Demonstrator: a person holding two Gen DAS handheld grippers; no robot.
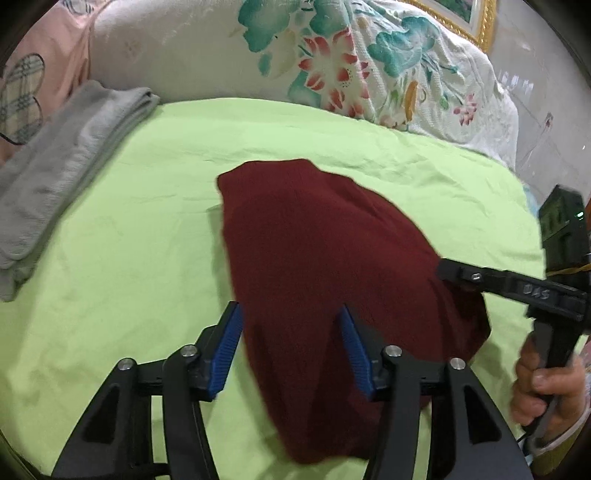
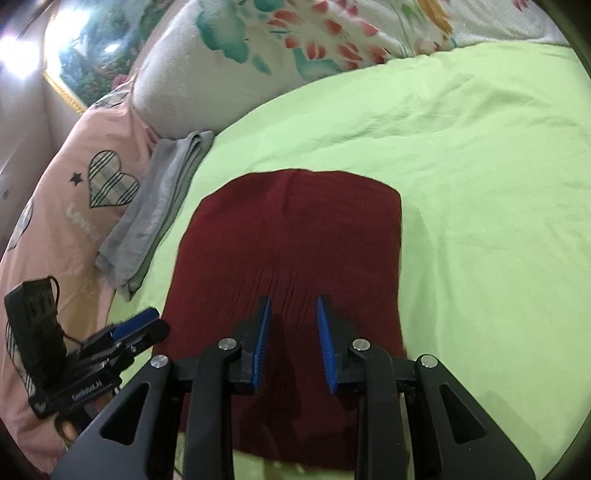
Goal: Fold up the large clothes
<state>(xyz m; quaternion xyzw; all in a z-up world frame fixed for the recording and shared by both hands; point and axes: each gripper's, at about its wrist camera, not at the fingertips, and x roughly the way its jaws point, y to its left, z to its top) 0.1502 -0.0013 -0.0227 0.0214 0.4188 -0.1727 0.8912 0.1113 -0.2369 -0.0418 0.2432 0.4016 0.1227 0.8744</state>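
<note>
A dark red knitted garment (image 1: 325, 251) lies folded into a rough rectangle on the light green bed sheet (image 1: 122, 240). My left gripper (image 1: 289, 306) hovers over its near left part, open, blue pads wide apart and pressing on nothing. In the right wrist view it shows at the lower left (image 2: 147, 321), beside the garment's (image 2: 295, 229) left edge. My right gripper (image 2: 293, 299) sits at the near edge, jaws narrow, with the ribbed cloth gathered between the pads. From the left wrist view, the right gripper (image 1: 443, 267) reaches in from the right, a hand (image 1: 546, 387) on its handle.
A folded grey cloth (image 1: 62, 177) lies at the sheet's left edge. Behind it are a pink heart-patterned pillow (image 2: 74, 206) and a large floral quilt (image 1: 351, 70). A gold picture frame (image 1: 465, 22) hangs on the wall. Green sheet (image 2: 480, 221) stretches to the right of the garment.
</note>
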